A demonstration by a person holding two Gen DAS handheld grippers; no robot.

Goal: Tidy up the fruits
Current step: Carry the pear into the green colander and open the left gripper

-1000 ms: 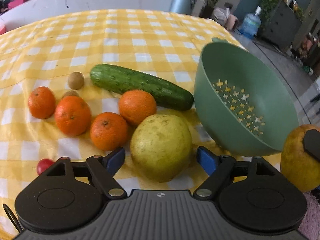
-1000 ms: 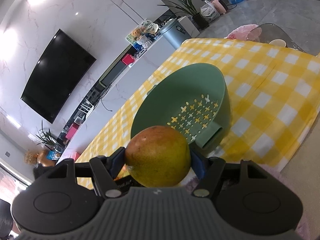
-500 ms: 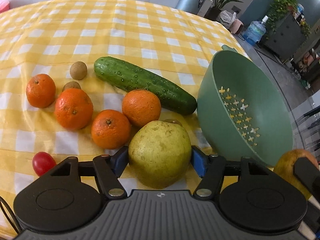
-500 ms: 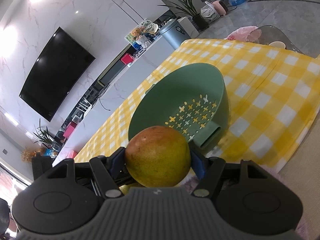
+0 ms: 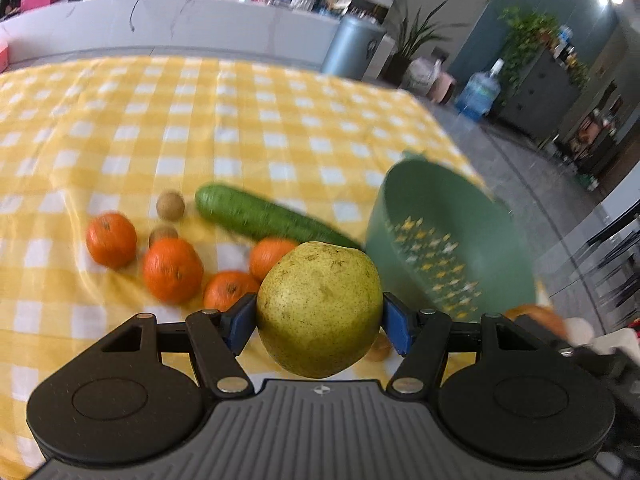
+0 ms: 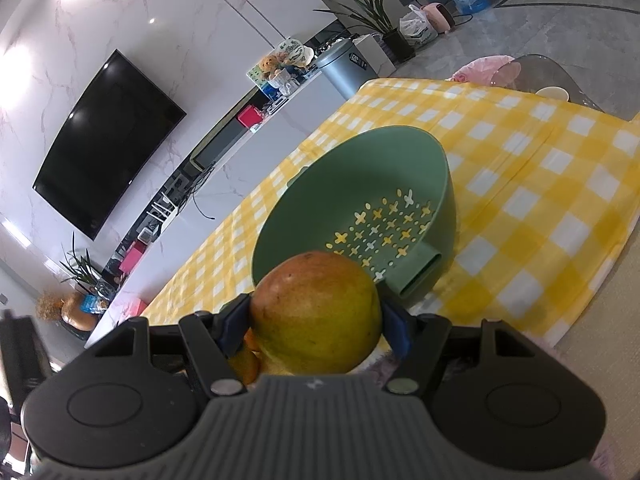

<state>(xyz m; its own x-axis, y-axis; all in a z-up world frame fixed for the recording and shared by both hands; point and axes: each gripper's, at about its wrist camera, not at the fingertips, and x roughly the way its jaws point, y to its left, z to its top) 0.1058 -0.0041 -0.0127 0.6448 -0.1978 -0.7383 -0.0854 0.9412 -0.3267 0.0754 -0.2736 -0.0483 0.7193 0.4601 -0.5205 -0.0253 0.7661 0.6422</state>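
Observation:
My left gripper (image 5: 320, 322) is shut on a yellow-green pear (image 5: 320, 308), held off the yellow checked tablecloth (image 5: 200, 120). Behind the pear lie several oranges (image 5: 172, 270), a cucumber (image 5: 264, 218) and two small kiwis (image 5: 171, 205). A green colander bowl (image 5: 448, 248) sits to the right, tipped toward me. My right gripper (image 6: 316, 328) is shut on a red-and-yellow mango (image 6: 316, 316), held just in front of the same colander bowl (image 6: 360, 200), whose inside holds nothing. The mango (image 5: 536, 316) also peeks in at the right of the left wrist view.
The table edge (image 6: 600, 288) runs close on the right, with floor beyond. A small brown fruit (image 5: 378, 348) lies under the pear. A grey bin (image 5: 352, 46), plants and a water bottle (image 5: 480, 92) stand past the table. A TV (image 6: 108, 140) hangs on the wall.
The left gripper's fingers closed on the pear and lifted it off the cloth; the view rose and tilted up. The right gripper with the mango stayed still.

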